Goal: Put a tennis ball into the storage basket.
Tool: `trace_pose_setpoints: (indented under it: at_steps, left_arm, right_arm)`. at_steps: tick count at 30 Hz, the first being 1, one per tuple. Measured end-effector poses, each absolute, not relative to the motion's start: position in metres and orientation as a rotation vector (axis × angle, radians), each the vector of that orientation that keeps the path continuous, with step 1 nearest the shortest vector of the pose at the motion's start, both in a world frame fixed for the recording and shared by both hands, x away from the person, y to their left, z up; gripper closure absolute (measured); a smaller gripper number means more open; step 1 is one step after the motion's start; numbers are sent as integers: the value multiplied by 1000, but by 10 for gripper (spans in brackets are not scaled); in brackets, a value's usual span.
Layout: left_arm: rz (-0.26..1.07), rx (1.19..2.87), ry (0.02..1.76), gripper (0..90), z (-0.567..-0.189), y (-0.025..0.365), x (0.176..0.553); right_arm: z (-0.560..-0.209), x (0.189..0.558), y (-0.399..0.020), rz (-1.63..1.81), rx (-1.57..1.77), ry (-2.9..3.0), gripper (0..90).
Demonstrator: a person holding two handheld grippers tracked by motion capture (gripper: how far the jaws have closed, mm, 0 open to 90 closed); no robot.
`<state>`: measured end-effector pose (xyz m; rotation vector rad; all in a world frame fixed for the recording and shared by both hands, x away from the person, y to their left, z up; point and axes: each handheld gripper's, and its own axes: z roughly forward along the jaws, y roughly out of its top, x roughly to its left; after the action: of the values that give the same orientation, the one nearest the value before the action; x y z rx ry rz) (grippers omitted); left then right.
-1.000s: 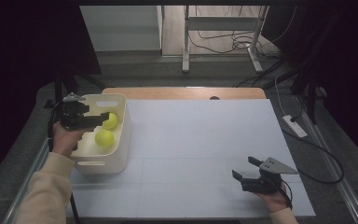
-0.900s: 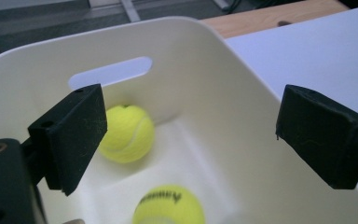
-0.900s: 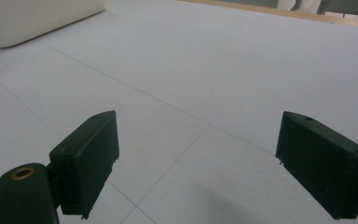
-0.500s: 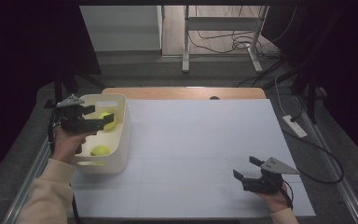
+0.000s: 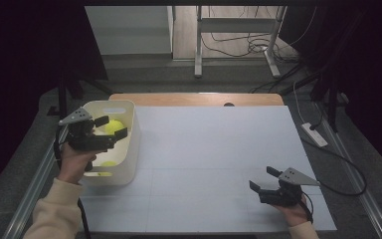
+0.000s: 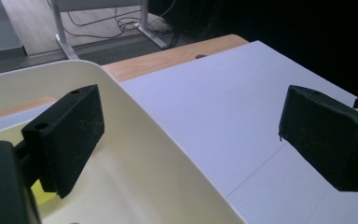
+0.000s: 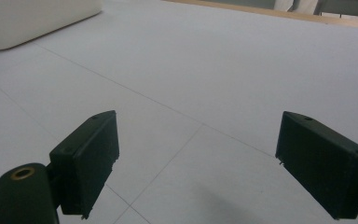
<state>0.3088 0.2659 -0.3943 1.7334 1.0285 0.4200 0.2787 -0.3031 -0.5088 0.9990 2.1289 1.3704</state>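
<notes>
White-topped table (image 5: 219, 164) with a wooden far edge (image 5: 194, 99) stands in a dim room, dark curtains (image 5: 25, 59) either side, grey floor (image 5: 189, 74) beyond with metal desk legs (image 5: 198, 45), loose cables (image 5: 238, 45), and a white power strip (image 5: 314, 134) at right.

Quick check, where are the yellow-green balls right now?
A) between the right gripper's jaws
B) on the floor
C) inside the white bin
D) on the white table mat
C: two yellow-green balls lie inside the white bin at the table's left, below the open, empty left gripper.
</notes>
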Motion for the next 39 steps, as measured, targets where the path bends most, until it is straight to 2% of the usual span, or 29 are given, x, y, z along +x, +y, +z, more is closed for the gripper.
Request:
trace_pose_setpoints:
  at_steps: [17,39]
  left_arm:
    - [400,1733,869,86,-403,237,274]
    - [335,1747,741,98,-420,210,252]
  right_arm:
    - [-508,278,-301,1370,994,2135,136]
    - [-508,277,-300,1368,989,2136,136]
